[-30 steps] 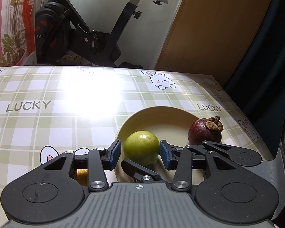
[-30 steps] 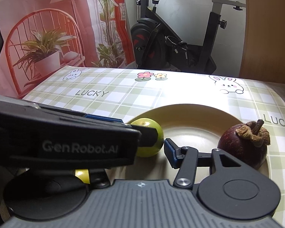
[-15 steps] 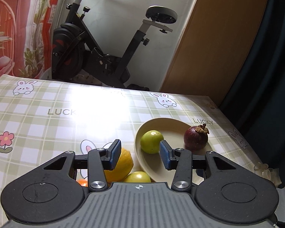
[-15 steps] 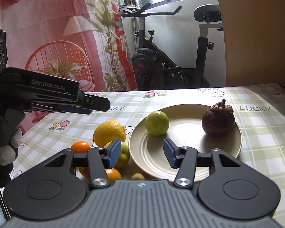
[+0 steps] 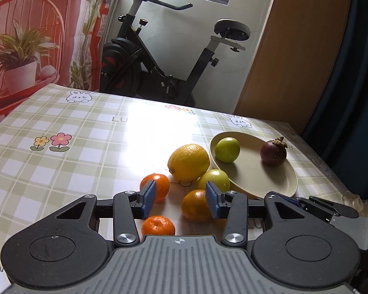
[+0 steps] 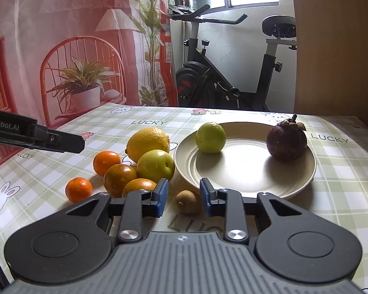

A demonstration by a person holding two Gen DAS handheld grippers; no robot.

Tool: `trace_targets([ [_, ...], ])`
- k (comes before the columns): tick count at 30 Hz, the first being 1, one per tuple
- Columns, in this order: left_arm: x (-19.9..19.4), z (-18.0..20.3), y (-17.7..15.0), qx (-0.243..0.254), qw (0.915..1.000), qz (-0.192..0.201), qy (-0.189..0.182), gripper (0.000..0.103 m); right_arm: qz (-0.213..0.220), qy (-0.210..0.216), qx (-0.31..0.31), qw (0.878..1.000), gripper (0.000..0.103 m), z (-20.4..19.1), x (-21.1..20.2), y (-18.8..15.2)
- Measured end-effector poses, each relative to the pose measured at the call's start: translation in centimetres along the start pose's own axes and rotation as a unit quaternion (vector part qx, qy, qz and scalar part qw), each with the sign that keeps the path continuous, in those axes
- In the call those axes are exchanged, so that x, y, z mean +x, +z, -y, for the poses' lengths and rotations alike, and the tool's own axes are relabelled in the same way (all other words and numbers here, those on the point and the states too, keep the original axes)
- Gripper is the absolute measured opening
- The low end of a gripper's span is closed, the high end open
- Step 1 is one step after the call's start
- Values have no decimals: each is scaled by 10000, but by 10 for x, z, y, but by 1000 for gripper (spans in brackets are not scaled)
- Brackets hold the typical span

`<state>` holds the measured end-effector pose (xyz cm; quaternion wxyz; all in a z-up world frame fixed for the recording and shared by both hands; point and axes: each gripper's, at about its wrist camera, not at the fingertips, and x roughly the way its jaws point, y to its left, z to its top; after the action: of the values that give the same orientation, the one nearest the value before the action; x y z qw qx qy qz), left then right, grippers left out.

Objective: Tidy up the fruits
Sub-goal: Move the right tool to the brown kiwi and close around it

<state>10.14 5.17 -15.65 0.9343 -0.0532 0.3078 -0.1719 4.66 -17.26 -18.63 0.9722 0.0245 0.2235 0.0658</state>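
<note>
Fruit split two ways: plate [image 6: 304, 183] holds a green apple [image 6: 210, 137] at its left rim and a mangosteen [image 6: 287, 142] at right, well apart from each other. Rest sits in a cluster on the tablecloth [image 6: 343, 196] just left of plate: lemon [image 6: 148, 142] at back, second apple [image 6: 155, 165] touching plate rim, dark orange [image 6: 119, 177] and another orange [image 6: 137, 186] in front of it, two tangerines [image 6: 106, 162] [image 6: 78, 189] on the outer left. Small kiwi [image 6: 187, 201] lies alone near plate's front edge.

Right gripper [image 6: 183, 197] released, jaws spread, empty, kiwi seen between the pads but not touched. Left gripper [image 5: 180, 199] also released and empty, held above the cluster; an orange [image 5: 195, 204] shows between its pads, not gripped. Left gripper's finger pokes into right view at far left, above the tangerines.

Behind table: exercise bike [image 6: 233, 73], pink printed curtain [image 6: 61, 49], wood panel [image 6: 336, 44].
</note>
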Motion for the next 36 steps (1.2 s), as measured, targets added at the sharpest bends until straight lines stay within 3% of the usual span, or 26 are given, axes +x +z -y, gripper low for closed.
trace_targets([
  [11, -6, -6, -25, -129, 9998, -115, -72, 46, -210, -39, -226, 9995, 31, -6, 9, -5],
  [19, -4, -7, -32, -91, 9997, -187, -111, 46, -95, 107, -89, 9999, 31, -2, -1, -6],
  [29, -2, -3, -37, -29, 9996, -224, -191, 46, -411, -7, 387, 9984, 31, 9, 7, -5],
  [36, -2, -1, -40, 1, 9993, -266, -253, 46, -656, 33, 365, 9972, 31, 8, 21, -2],
])
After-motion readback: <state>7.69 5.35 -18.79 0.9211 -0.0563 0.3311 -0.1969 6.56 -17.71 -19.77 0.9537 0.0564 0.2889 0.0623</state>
